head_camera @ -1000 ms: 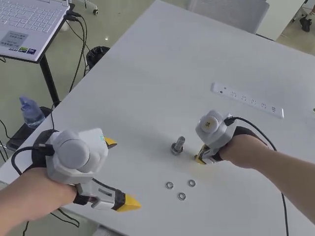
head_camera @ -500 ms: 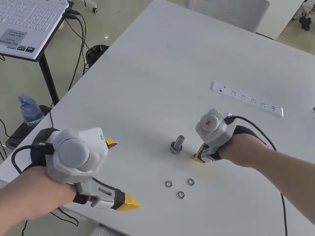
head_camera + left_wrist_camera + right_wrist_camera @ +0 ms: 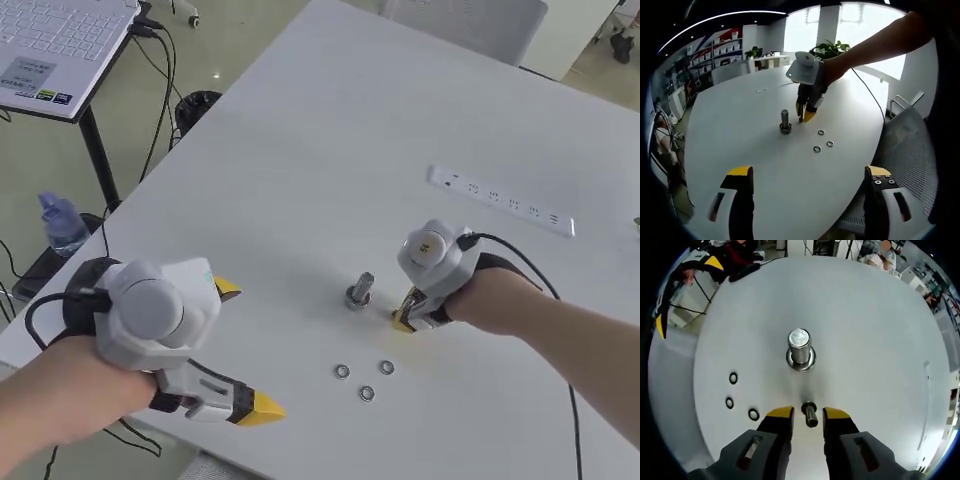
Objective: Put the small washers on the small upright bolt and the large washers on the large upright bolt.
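Left of the table: a laptop (image 3: 55,45) sits open on a stand, and below it a water bottle (image 3: 62,224) stands on the floor, both well apart from the work.
Table (image 3: 330,150): white and mostly bare.
Left gripper (image 3: 245,350): held over the near left corner of the table with its yellow-tipped jaws spread wide and nothing between them. In its own view the left gripper (image 3: 808,172) faces the bolts and washers, which lie well ahead of it.
Large bolt (image 3: 360,293): stands upright on its head near the middle of the table, just left of the right gripper. From the left gripper view the large bolt (image 3: 785,121) is straight ahead, with bare table in between.
Washers (image 3: 365,378): three lie flat in a loose cluster on the table, nearer the person than the large bolt, and on neither bolt. They lie apart from each other.
Small bolt (image 3: 810,414): upright on the table, just beside the large bolt (image 3: 800,347) and right between the right gripper's tips.
Right gripper (image 3: 808,416): tips down at the table, jaws set narrow around the small bolt with a sliver of gap on each side. The washers (image 3: 738,398) lie off to its left.
Power strip (image 3: 500,200): lies flat farther back on the right, clear of both grippers.
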